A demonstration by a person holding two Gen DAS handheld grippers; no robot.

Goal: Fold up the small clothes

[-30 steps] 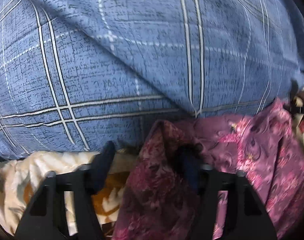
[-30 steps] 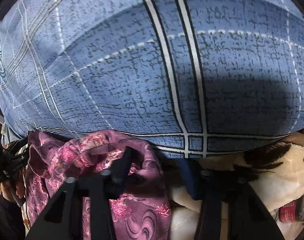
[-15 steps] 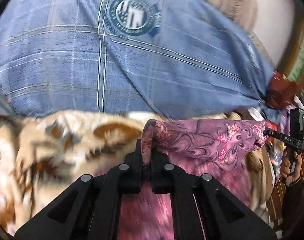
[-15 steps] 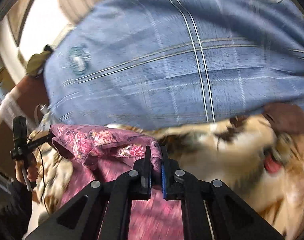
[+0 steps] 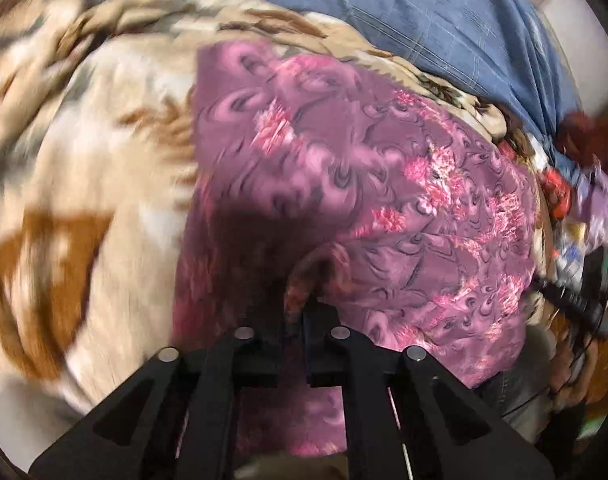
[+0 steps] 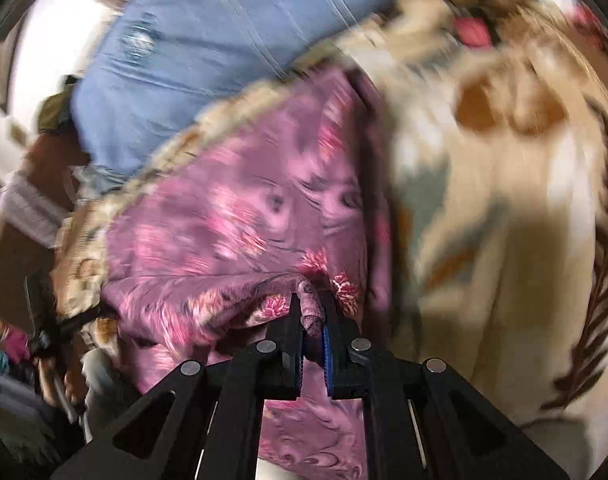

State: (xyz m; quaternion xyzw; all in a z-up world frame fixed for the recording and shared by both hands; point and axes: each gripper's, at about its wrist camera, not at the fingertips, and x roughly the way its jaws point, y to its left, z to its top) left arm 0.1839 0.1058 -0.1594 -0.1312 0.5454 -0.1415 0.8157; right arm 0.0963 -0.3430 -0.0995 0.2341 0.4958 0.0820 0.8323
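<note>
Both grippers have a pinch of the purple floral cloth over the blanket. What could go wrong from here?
The right gripper has jaws opening on a thin fold of the purple cloth; that corner may drop early. The left gripper bites only a bunched edge, so it could slip. The fuzzy blanket may drag the cloth into wrinkles.

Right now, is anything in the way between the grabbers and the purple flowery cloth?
No, nothing visible is in the way. The left gripper pinches a fold of the purple flowery cloth, and the right gripper has another fold between its opening jaws. The cloth lies spread on the tan blanket.
</note>
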